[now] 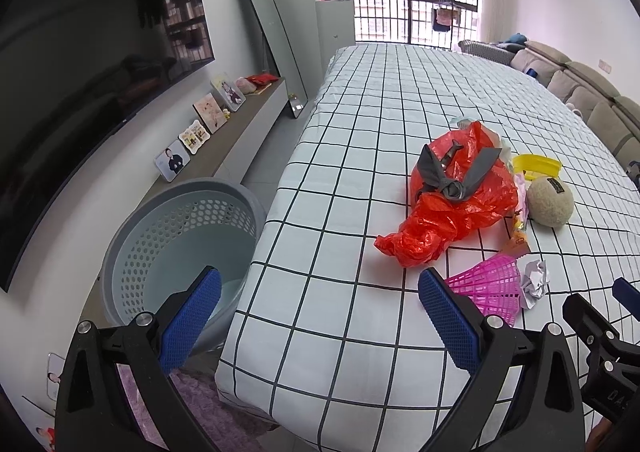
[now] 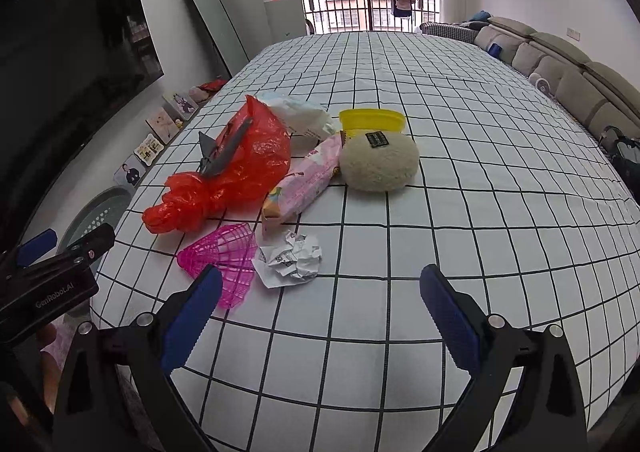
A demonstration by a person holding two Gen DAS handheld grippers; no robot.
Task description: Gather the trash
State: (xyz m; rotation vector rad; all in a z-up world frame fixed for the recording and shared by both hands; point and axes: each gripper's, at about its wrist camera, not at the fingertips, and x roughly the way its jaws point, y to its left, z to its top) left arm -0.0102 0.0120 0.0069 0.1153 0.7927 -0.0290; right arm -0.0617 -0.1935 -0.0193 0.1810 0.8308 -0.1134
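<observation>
A big checkered surface [image 2: 460, 172] holds trash; a gray basket [image 1: 180, 252] sits beside it. I see both grippers' fingers [image 1: 192, 316] [image 2: 448, 316] wide apart, holding nothing.

The bedsheet [image 2: 460, 180] is white with a black grid pattern. On it lie a red plastic bag [image 2: 240, 176] with a grey strip of cloth [image 1: 456, 172] on top, a pink mesh piece [image 2: 228, 260], a white crumpled paper [image 2: 290, 260] with dark print, a pink printed wrapper [image 2: 304, 180], a beige fuzzy ball [image 2: 378, 162] with a black label, and a yellow container [image 2: 372, 120]. The perforated laundry basket [image 1: 180, 228] is grey-blue. Both grippers have blue pads [image 2: 188, 316] on black frames
</observation>
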